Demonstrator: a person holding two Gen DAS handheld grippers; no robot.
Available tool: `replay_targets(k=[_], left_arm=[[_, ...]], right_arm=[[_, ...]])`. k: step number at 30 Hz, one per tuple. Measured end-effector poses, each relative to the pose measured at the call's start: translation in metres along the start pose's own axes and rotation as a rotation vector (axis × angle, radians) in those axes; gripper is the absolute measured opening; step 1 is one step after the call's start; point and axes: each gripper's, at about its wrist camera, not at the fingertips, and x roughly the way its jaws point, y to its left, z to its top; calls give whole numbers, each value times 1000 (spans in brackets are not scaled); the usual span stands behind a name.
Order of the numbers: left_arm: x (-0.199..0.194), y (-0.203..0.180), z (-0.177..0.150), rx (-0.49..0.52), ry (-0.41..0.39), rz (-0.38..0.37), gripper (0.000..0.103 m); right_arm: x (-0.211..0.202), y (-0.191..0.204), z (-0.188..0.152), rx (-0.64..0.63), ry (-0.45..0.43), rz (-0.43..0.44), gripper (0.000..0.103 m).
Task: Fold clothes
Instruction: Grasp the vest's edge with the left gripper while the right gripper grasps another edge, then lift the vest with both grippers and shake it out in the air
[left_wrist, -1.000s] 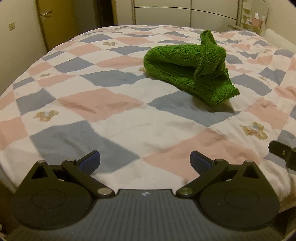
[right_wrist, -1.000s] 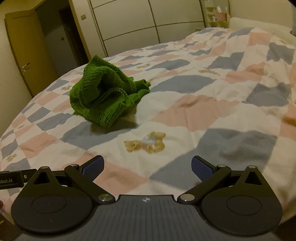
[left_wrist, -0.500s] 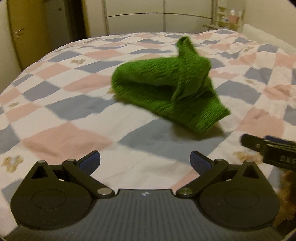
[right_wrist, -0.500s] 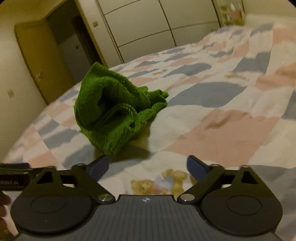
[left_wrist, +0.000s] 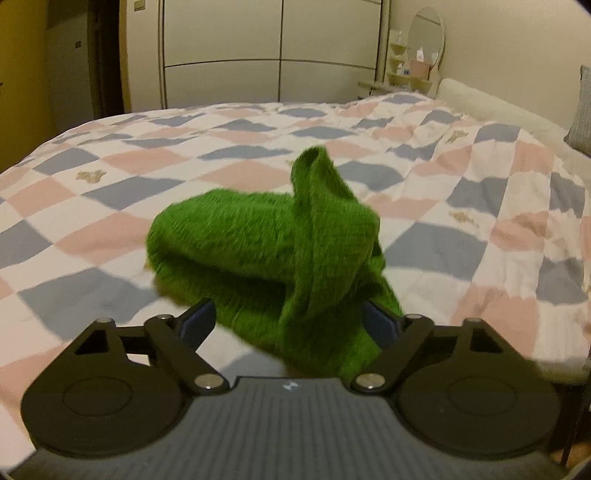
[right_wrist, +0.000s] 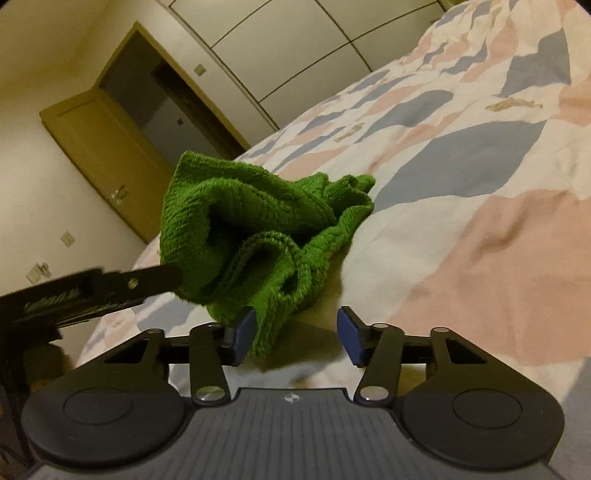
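we start with the bedroom: pale wardrobe doors (left_wrist: 221, 55) fill the top of the left wrist view, and a wooden door (right_wrist: 107, 155) stands at the left of the right wrist view. below them the bed (left_wrist: 92, 206), under a quilt of pink, blue and white patches, takes up most of both frames.

the green knitted garment (left_wrist: 251, 251) lies crumpled on the quilt near the middle of each view, bunched into rolls with one flap standing up, not laid flat at all.

our judgement is that the risk lies in gripping this heap blind. if either pair of tongs bites through several layers at once, lifting would drag the whole bundle instead of opening it, and the loose knit could snag on a pad.

the left tongs (left_wrist: 291, 323) are spread wide, with the near edge of the garment lying between the blue pads and reaching both, not yet pinched. the right tongs (right_wrist: 295, 338) are open about halfway; the left-hand pad touches a hanging fold and the other pad stands clear over the quilt. neither pair holds anything.
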Motion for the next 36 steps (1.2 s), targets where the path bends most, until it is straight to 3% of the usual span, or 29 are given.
replay_targets(k=[4, 5, 8, 11, 12, 15, 22, 26, 30, 33, 35, 36], left_arm=[[15, -2, 9, 0, -25, -36, 78], [19, -2, 10, -1, -28, -37, 76], [32, -1, 14, -21, -16, -68, 58], [32, 0, 16, -13, -36, -77, 39], [28, 2, 15, -9, -44, -76, 30], [13, 9, 14, -8, -59, -47, 23], [-50, 46, 0, -84, -94, 84, 14], [-110, 78, -15, -191, -156, 151, 13], [-168, 104, -47, -285, -182, 171, 13], [-191, 111, -88, -323, -117, 172, 13], [-189, 109, -119, -314, -18, 201, 14], [-185, 107, -135, -284, 40, 222, 16]], right_arm=[[10, -1, 4, 2, -9, 19, 45], [13, -1, 4, -1, -7, 26, 40], [21, 0, 4, -10, -3, 49, 32], [30, 5, 5, -30, 1, 45, 11], [31, 8, 5, -41, -1, 37, 10], [24, 18, 6, -81, -32, 36, 8], [-13, 56, 4, -175, -97, 34, 6], [-46, 85, -4, -245, -167, 50, 6], [-90, 104, -21, -344, -229, 94, 4], [-124, 106, -46, -451, -216, 110, 0], [-136, 100, -70, -523, -143, 60, 0], [-134, 92, -78, -499, -85, 39, 0]])
